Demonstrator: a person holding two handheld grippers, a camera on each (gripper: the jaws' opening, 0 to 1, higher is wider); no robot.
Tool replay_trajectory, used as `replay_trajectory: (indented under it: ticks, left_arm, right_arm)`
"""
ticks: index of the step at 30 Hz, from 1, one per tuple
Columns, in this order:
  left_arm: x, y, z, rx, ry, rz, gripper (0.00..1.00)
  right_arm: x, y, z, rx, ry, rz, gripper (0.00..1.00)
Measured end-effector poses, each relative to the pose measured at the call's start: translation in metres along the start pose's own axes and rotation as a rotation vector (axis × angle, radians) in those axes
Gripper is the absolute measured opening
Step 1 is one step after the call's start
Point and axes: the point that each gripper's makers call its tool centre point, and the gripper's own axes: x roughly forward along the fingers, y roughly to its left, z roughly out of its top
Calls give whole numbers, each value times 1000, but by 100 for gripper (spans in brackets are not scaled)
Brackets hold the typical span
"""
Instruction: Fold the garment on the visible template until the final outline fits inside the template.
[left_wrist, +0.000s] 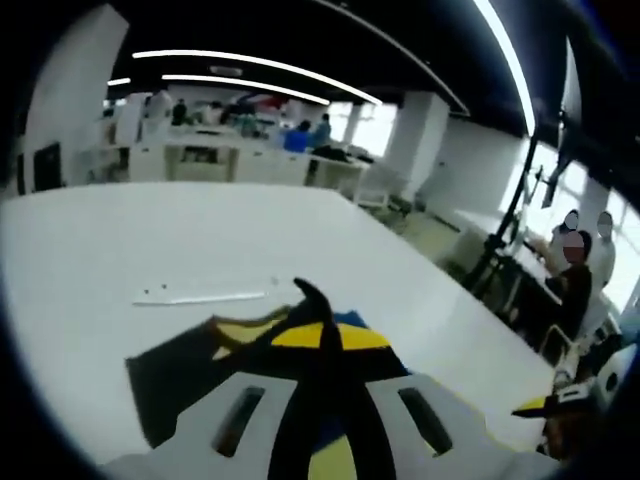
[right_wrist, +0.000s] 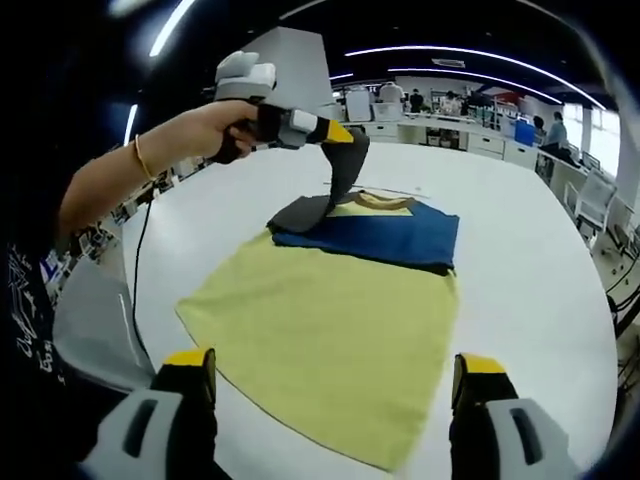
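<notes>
A dark blue garment (right_wrist: 385, 237) with a yellow collar (right_wrist: 375, 203) lies across the far end of a yellow sheet (right_wrist: 330, 335) on the white table. A person's hand holds my left gripper (right_wrist: 340, 132) above the garment's far left corner. It is shut on the dark grey sleeve (right_wrist: 342, 180), which hangs from it down to the table. In the left gripper view the left gripper (left_wrist: 322, 336) pinches that dark fabric (left_wrist: 175, 375), with the collar (left_wrist: 245, 330) beside it. My right gripper (right_wrist: 335, 375) is open at the sheet's near edge, holding nothing.
A thin white strip (left_wrist: 200, 297) lies on the table (left_wrist: 150, 235) beyond the garment. Several people sit at desks (left_wrist: 575, 270) to the right, and more stand at benches (left_wrist: 300, 135) far behind. A person's forearm (right_wrist: 120, 175) reaches in from the left.
</notes>
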Motion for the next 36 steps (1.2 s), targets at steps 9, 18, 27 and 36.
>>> replay_trajectory:
  ticks: [9, 18, 27, 36]
  left_arm:
    - [8, -33, -8, -4, -5, -88, 0]
    - [15, -52, -35, -8, 30, -140, 0]
    - [20, -68, -45, 5, 48, -181, 0]
    - [33, -70, -60, 9, 74, -178, 0]
  right_arm:
    - [3, -2, -1, 6, 5, 2, 99]
    - [4, -2, -3, 14, 5, 5, 99]
    - [5, -3, -9, 32, 13, 1, 99]
    - [6, -2, -9, 44, 6, 2, 99]
